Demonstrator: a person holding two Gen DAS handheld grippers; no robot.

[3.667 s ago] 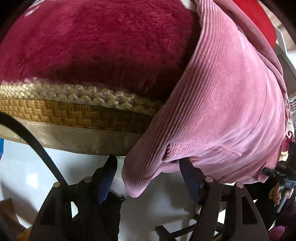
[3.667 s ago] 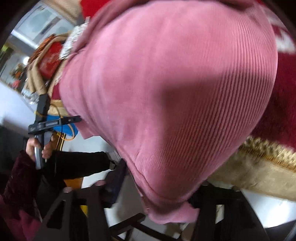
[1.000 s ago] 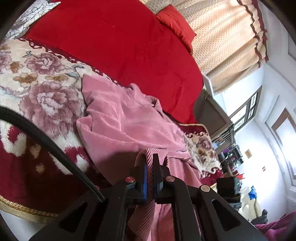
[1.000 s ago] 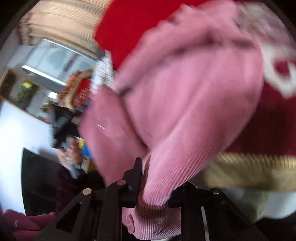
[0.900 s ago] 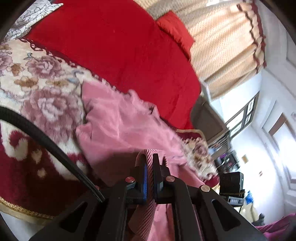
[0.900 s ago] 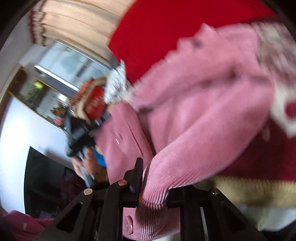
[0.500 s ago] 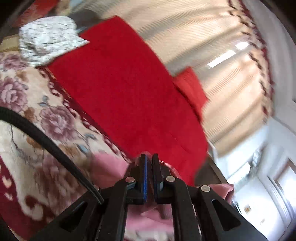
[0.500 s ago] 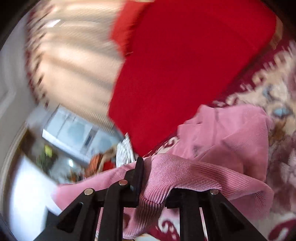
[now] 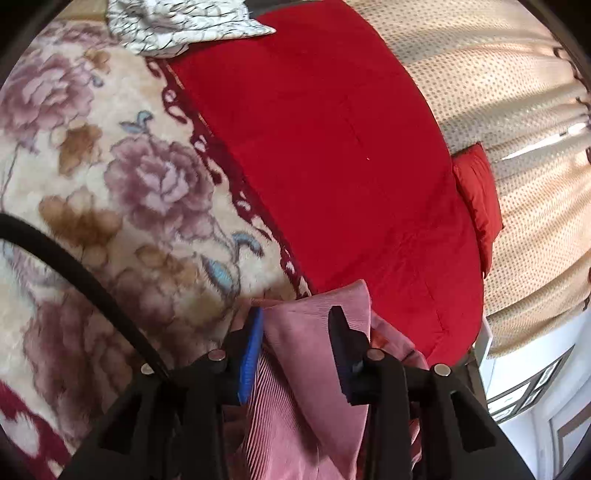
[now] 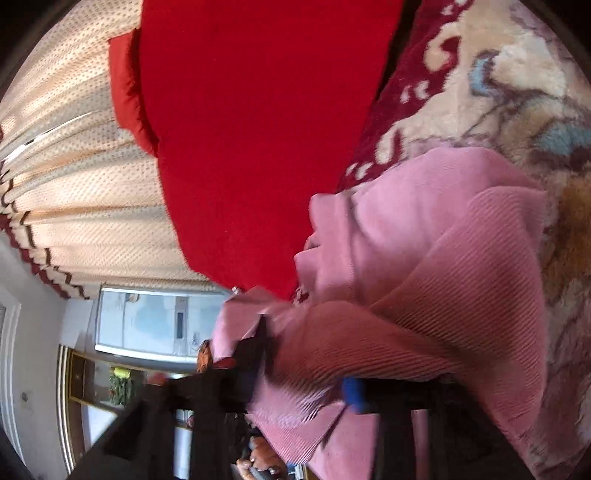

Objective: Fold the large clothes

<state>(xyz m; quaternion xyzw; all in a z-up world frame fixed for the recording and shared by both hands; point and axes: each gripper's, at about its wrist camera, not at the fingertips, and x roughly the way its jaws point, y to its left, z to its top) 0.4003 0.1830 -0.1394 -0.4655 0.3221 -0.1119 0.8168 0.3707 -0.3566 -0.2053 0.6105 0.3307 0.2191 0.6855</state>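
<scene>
Left gripper [image 9: 295, 336] — fingers spread apart, released; a corner of the pink ribbed garment [image 9: 314, 369] lies loose between them, touching the blue pad of one finger [image 9: 251, 350]. Right gripper [image 10: 310, 365] — also spread, the garment's ribbed fabric [image 10: 424, 314] bunched across the gap and draped over the fingers; view blurred. The garment rests on the floral blanket [image 9: 122, 184], its upper corner reaching the edge of the red bedspread [image 9: 332, 147]. A red pillow [image 9: 480, 199] sits against the dotted beige curtain [image 9: 524, 129]. White patterned cloth [image 9: 177, 22] lies at the blanket's far end.
</scene>
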